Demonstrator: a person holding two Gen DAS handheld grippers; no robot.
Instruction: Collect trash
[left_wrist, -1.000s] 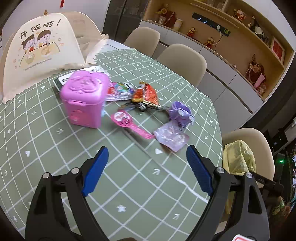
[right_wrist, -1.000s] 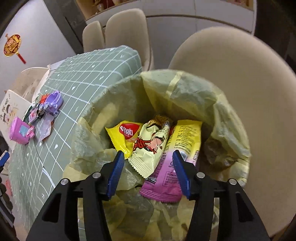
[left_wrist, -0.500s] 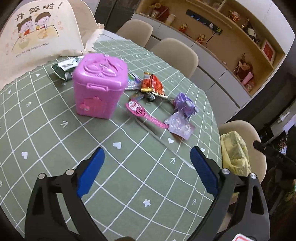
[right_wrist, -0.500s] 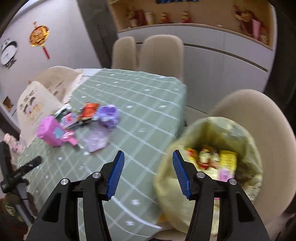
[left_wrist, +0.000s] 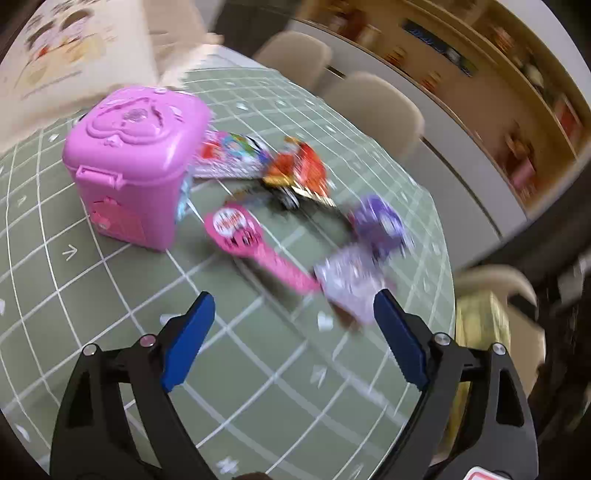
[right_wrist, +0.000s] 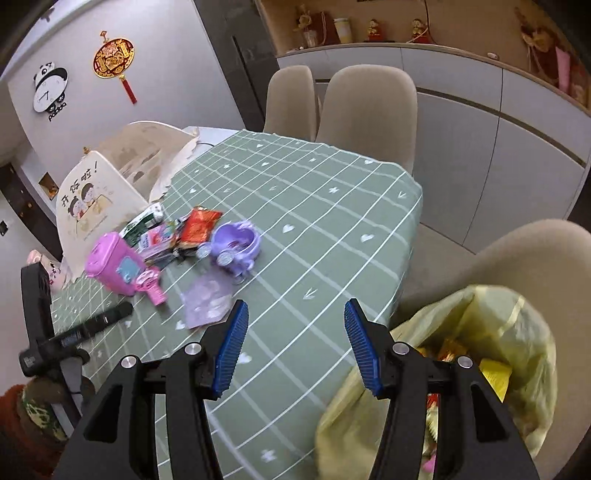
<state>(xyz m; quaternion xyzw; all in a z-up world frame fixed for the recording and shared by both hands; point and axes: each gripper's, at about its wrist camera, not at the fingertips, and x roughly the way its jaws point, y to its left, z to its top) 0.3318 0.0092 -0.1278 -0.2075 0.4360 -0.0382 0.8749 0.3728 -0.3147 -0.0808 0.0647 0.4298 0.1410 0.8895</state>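
Trash on the bench (left_wrist: 110, 332): a loose cluster of wrappers beyond both grippers, none yet grasped.

Left gripper (left_wrist: 293, 314): jaws wide but closing a little, nothing between them, pointing down at the green gridded cloth. Just ahead and slightly toward its right jaw lies the pale purple wrapper (left_wrist: 351, 284), flat, almost touching that fingertip in the view. Beside it, the pink paddle-shaped wrapper (left_wrist: 255, 247) runs with its long axis diagonally, from near the pink toy bin (left_wrist: 136, 173) toward the purple wrapper. Farther out: red wrapper (left_wrist: 299, 173), a multicoloured wrapper (left_wrist: 232, 155), and a purple toy cup (left_wrist: 380, 221). Left view is motion-blurred; fine detail is uncertain.

Right gripper (right_wrist: 293, 343): released, empty, above the bench's near edge. The yellow-lined trash bag (right_wrist: 498, 332) sits off the bench's edge on a chair, already holding wrappers, close under this gripper's right jaw.

Judgement: the left gripper is nearer the cluster; the purple wrapper is its closest target. The coming move turns on shifting slightly right and down so the jaws straddle that flat sheet. A thin film may slide instead of lifting.
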